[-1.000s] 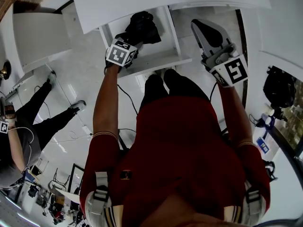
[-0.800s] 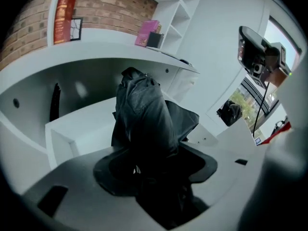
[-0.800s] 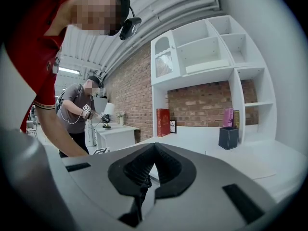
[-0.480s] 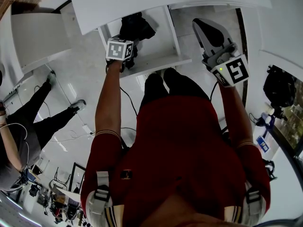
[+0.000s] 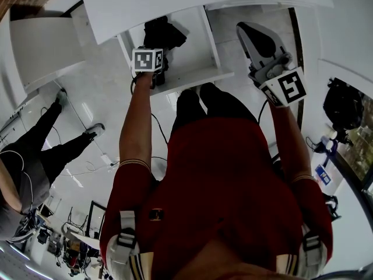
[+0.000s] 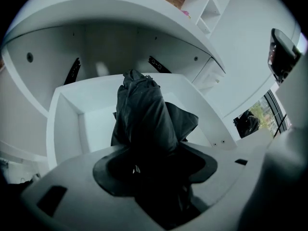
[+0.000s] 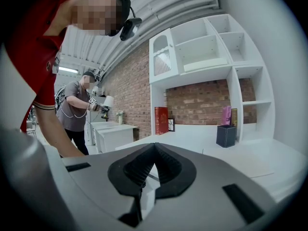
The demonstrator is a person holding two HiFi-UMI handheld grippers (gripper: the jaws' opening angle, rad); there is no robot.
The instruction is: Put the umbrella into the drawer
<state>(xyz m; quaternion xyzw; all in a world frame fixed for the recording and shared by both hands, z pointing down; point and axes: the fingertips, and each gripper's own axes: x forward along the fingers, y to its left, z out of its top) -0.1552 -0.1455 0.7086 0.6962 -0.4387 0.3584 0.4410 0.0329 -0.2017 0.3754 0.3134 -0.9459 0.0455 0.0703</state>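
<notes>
Red shirt (image 5: 221, 179), black trousers (image 5: 192, 107)

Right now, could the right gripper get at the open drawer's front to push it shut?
Probably yes: the right gripper is shut and empty; nothing shows between it and the drawer front. But the left gripper holds the umbrella inside the drawer.

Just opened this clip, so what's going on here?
A person in a red shirt has a handheld gripper in each hand. The left gripper is clamped on a folded black umbrella, pointing it down into the open white drawer under the desk. The umbrella is not yet let go, and whether it touches the drawer bottom cannot be told. The right gripper is shut, empty and held off to the side.
</notes>
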